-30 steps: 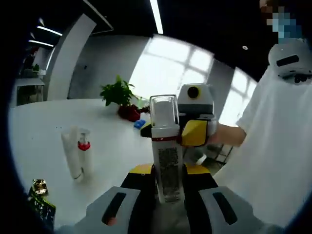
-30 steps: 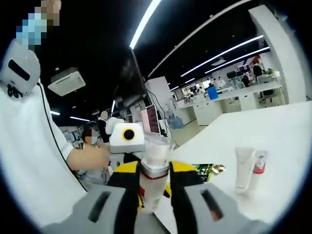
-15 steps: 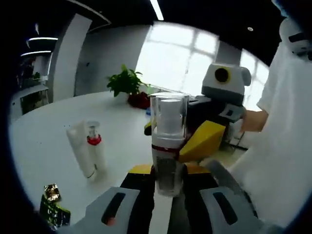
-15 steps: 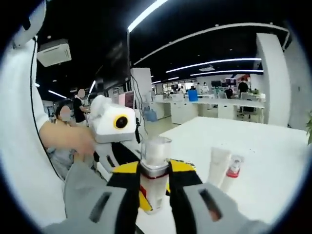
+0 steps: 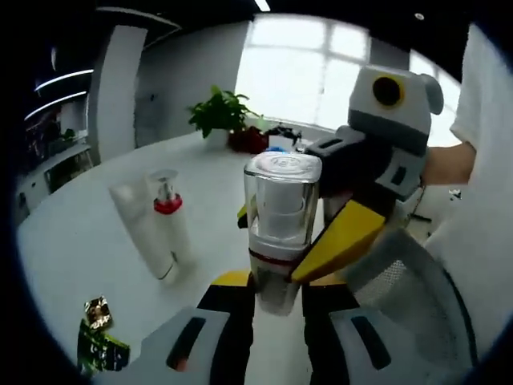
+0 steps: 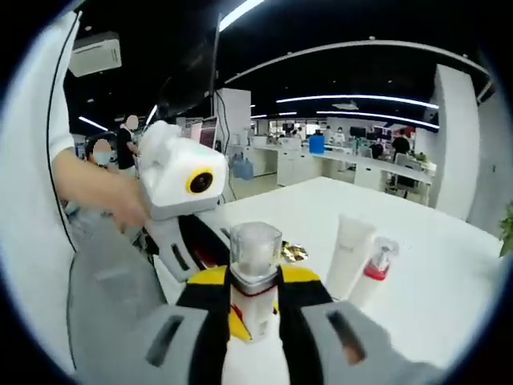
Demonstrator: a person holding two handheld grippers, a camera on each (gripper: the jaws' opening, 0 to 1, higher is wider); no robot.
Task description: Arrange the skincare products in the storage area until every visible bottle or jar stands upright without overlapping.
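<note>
A bottle (image 5: pixel 279 241) with a clear square cap and a red band is held upright above the white table (image 5: pixel 72 241). My left gripper (image 5: pixel 276 282) is shut on its lower body. My right gripper (image 5: pixel 341 237) comes in from the right, its yellow finger against the same bottle. In the right gripper view the bottle (image 6: pixel 255 277) sits between the yellow jaws of my right gripper (image 6: pixel 255 282), which is shut on it, with the left gripper (image 6: pixel 188 233) at the left. A white tube (image 5: pixel 140 233) and a pump bottle (image 5: pixel 170 224) with a red collar stand side by side.
A gold and green foil packet (image 5: pixel 96 337) lies near the table's edge. The tube (image 6: pixel 346 257) and pump bottle (image 6: pixel 375 269) stand right of the held bottle, the packet (image 6: pixel 292 253) behind it. A potted plant (image 5: pixel 223 112) stands far back. A person's white sleeve (image 5: pixel 481 200) is at the right.
Both cameras have swung and dipped toward the table, so the tube and pump bottle look larger. The bottle stays held between both grippers.
</note>
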